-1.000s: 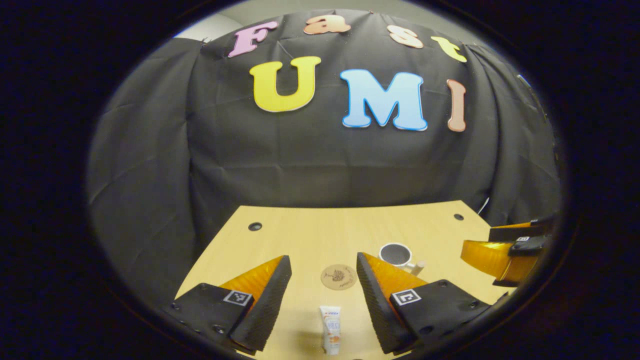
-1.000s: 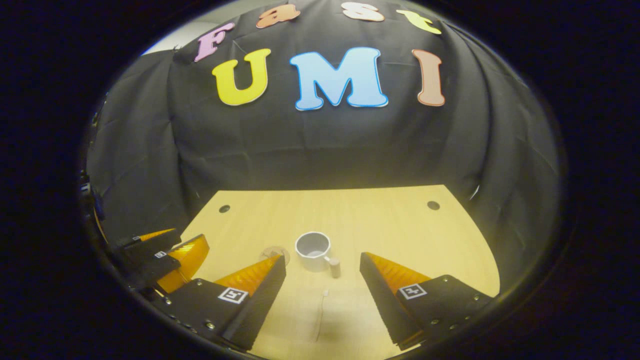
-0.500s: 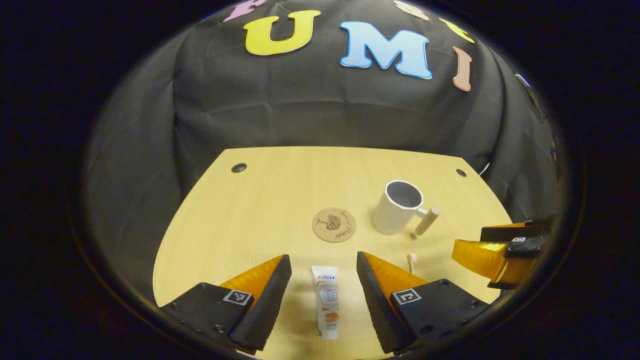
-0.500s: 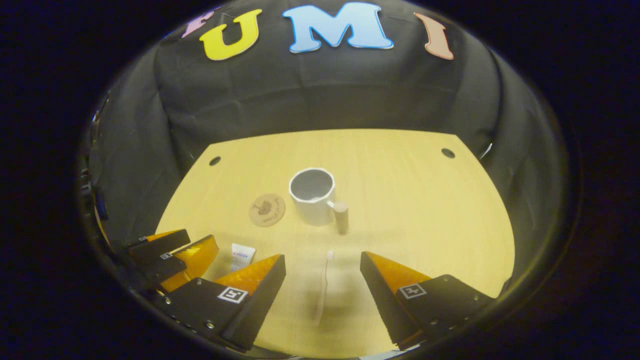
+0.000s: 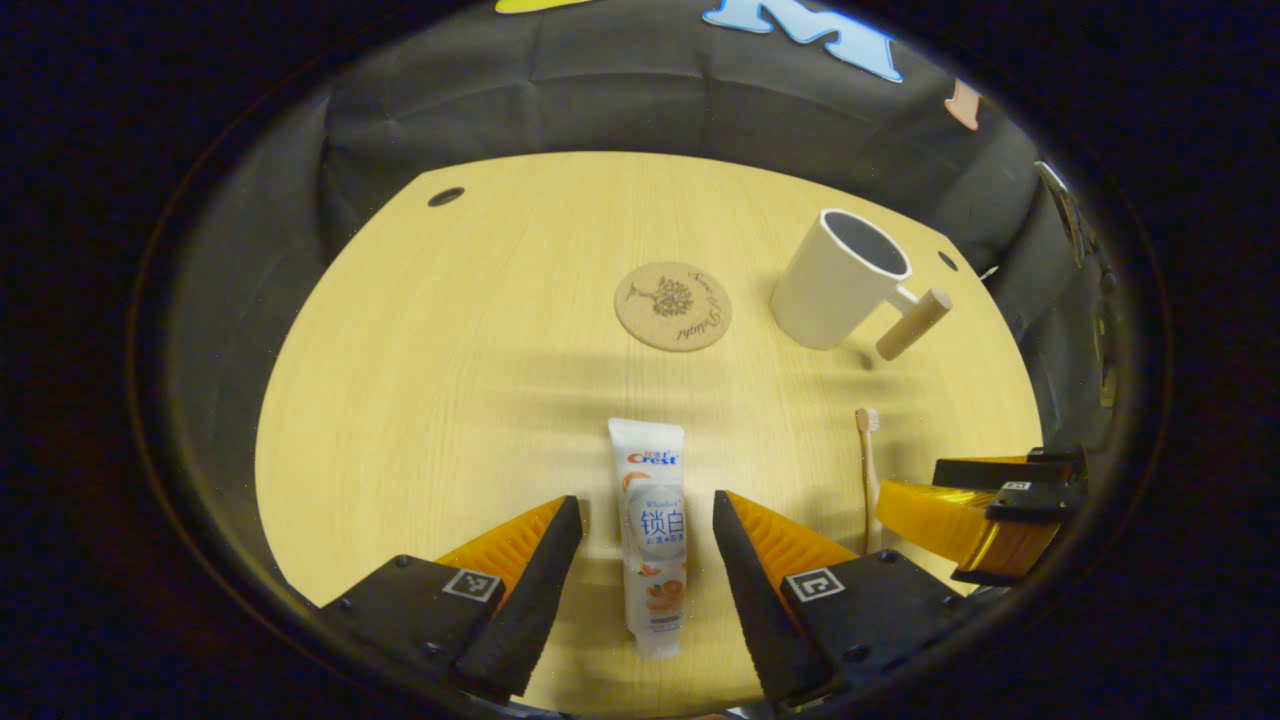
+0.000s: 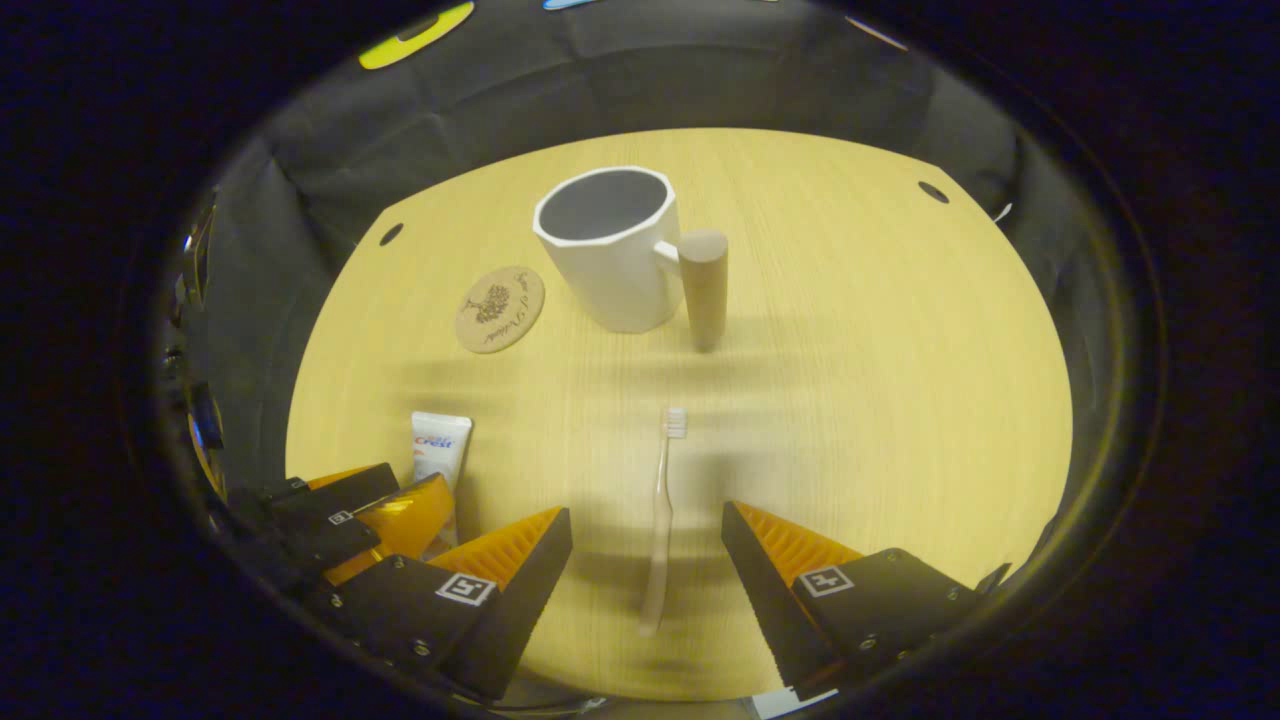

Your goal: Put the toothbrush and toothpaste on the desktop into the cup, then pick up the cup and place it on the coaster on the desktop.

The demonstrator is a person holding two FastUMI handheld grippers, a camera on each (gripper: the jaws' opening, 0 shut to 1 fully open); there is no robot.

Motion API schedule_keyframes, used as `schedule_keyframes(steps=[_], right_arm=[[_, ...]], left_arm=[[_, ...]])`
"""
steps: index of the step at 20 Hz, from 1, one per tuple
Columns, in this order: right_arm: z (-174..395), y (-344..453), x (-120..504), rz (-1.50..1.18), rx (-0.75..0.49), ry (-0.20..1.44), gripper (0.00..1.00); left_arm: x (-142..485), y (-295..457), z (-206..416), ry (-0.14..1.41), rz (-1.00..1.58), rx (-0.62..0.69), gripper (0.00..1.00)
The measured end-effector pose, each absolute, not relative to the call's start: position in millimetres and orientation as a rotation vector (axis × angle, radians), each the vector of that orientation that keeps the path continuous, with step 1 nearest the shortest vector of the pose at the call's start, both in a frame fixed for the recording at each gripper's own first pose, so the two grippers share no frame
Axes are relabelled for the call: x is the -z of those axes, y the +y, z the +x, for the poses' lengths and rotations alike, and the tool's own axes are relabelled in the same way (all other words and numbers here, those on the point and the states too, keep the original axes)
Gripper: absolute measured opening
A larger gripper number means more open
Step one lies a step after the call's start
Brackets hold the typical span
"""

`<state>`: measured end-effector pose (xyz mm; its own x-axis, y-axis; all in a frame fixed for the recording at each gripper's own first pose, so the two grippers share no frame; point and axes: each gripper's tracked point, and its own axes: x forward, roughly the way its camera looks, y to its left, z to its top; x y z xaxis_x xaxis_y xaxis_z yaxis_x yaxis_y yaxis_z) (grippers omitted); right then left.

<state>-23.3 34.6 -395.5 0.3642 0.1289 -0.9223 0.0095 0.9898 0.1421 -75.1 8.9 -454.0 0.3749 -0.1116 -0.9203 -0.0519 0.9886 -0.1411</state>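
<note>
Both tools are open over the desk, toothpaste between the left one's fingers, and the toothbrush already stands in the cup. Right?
Not quite. The toothbrush lies flat on the desk between the right tool's fingers; the right gripper view shows the cup empty. The rest holds.

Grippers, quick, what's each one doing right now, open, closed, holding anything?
Left gripper: open, holding nothing, fingers either side of the toothpaste lying on the desk.
Right gripper: open, holding nothing, fingers either side of the toothbrush.
</note>
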Motion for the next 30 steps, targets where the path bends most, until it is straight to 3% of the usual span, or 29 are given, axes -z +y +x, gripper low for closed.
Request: schedule_keyframes(steps=[6,10,11,12,13,16,17,18,19,20,22,23,24,26,28,29,30], right_arm=[[-27,30,420,0.085,-0.048,1.279,0.93],[-26,27,429,0.055,-0.017,1.296,0.87],[-26,27,429,0.045,-0.010,1.297,0.87],[-25,22,428,0.016,0.008,1.295,0.86],[-26,21,430,0.010,0.009,1.297,0.83],[-28,22,430,0.011,0.022,1.310,0.71],[-30,24,432,0.010,0.021,1.320,0.65],[-31,26,430,0.008,0.020,1.324,0.51],[-32,27,432,0.010,0.025,1.325,0.47],[-32,27,431,0.007,0.024,1.333,0.31],[-33,27,430,0.006,0.023,1.348,0.31],[-33,28,431,0.010,0.025,1.356,0.31],[-29,26,432,0.017,0.034,1.346,0.31],[-30,28,430,0.033,0.041,1.373,0.06],[-31,26,431,0.039,0.030,1.383,0.06],[-31,27,431,0.044,0.029,1.383,0.06],[-29,25,431,0.049,0.034,1.374,0.06]], left_arm=[[476,19,-84,1.282,-0.123,-0.013,0.90],[483,21,-82,1.302,-0.074,-0.024,0.80],[482,19,-82,1.309,-0.067,-0.022,0.83],[481,19,-81,1.309,-0.062,-0.024,0.78],[481,18,-81,1.314,-0.067,-0.030,0.84],[481,18,-80,1.319,-0.071,-0.033,0.84],[480,17,-80,1.322,-0.063,-0.028,0.84],[480,15,-81,1.327,-0.058,-0.019,0.82],[482,13,-81,1.329,-0.052,-0.007,0.79],[481,10,-80,1.335,-0.043,0.003,0.72],[482,7,-80,1.346,-0.033,0.013,0.50],[482,6,-78,1.351,-0.030,0.015,0.60],[482,5,-78,1.355,-0.033,0.015,0.58],[483,5,-79,1.366,-0.037,0.017,0.48],[480,6,-80,1.364,-0.031,0.011,0.40],[483,6,-82,1.375,-0.028,0.011,0.22],[483,5,-81,1.376,-0.022,0.019,0.28]])
